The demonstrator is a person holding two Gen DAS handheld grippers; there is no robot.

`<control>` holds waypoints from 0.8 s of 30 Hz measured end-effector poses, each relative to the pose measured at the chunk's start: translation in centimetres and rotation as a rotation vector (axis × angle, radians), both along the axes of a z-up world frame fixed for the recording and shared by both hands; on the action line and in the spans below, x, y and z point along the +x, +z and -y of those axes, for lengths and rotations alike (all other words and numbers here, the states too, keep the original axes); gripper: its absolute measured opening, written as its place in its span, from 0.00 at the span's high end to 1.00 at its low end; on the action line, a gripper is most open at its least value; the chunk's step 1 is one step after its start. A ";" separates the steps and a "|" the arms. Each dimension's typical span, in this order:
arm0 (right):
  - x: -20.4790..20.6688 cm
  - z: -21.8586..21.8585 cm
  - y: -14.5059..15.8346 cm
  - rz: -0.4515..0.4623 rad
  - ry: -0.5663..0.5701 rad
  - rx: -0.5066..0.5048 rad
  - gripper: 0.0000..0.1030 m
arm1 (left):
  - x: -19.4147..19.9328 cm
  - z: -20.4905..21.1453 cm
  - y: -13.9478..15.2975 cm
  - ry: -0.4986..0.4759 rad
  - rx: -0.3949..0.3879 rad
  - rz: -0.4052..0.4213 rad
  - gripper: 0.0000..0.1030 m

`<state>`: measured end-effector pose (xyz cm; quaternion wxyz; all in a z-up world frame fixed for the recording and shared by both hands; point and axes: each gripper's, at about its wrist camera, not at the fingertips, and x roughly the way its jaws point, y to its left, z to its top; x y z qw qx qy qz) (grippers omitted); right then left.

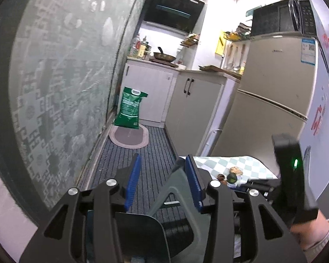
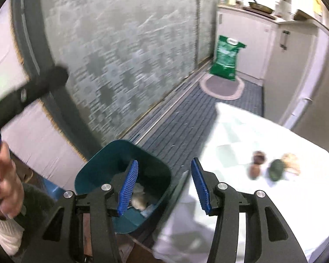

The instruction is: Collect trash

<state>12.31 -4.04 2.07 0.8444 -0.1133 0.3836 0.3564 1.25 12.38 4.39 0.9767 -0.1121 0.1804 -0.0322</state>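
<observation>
With both my right gripper (image 2: pixel 164 186) and left gripper (image 1: pixel 162 184) part open and empty, I should swing right toward 2 o'clock, off the bin (image 2: pixel 122 175), to the 3 scraps (image 2: pixel 276 167) on the table (image 2: pixel 241 131), and pinch 1 squarely.

No legible text: fridge label (image 1: pixel 308 51), green bag (image 1: pixel 130 108) print (both too small, blurred).
</observation>
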 end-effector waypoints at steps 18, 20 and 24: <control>5.9 9.9 -2.0 -0.067 -0.275 0.029 0.57 | 4.5 7.0 -2.7 -0.122 0.063 -0.117 0.55; 6.4 10.2 -2.4 -0.082 -0.286 0.035 0.57 | 4.8 7.7 -3.1 -0.131 0.072 -0.131 0.56; 6.9 10.2 -2.5 -0.091 -0.293 0.045 0.59 | 5.5 8.7 -3.7 -0.156 0.086 -0.159 0.56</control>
